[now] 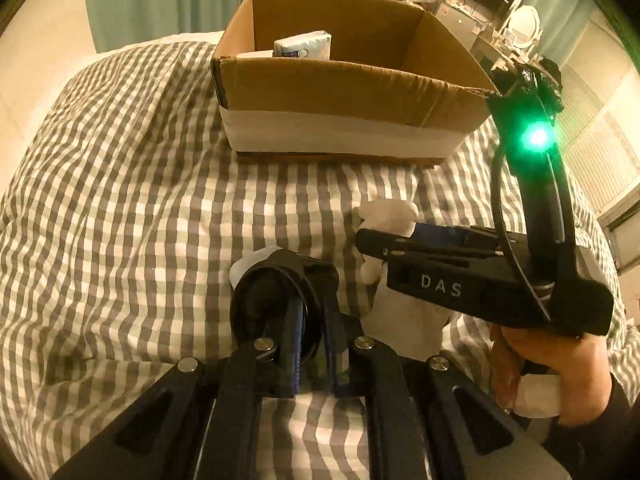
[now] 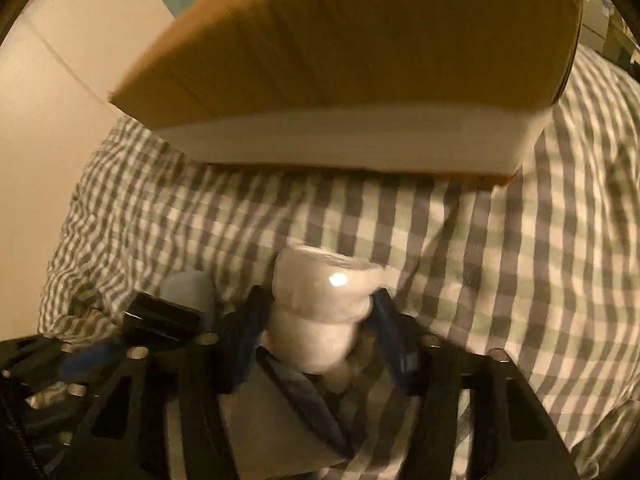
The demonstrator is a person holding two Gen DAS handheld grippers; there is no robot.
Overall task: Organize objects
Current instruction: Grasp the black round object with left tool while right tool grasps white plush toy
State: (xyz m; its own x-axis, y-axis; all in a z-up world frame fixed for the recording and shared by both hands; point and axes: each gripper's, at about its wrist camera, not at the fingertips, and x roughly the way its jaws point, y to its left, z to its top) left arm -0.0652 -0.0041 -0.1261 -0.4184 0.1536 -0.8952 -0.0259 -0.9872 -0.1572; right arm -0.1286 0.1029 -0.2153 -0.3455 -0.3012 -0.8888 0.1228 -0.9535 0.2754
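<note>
Right tongs [image 2: 324,320] pinching white plush toy [image 2: 320,312] above checked bed [image 2: 480,240]. Left tongs [image 1: 296,304] clamping dark round object [image 1: 272,300], identity unclear. Step: carrying to cardboard box [image 1: 340,92]. Next: lifting over near wall, releasing inside beside tissue pack [image 1: 304,44].

Black gripper [image 1: 362,246] marked "DAS", green light, bare hand [image 1: 560,372].

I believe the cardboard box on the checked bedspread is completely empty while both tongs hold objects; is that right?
Not quite: the cardboard box is not empty. The left wrist view shows a white packet inside it. It does sit on the checked bedspread, and both tongs hold objects.
</note>
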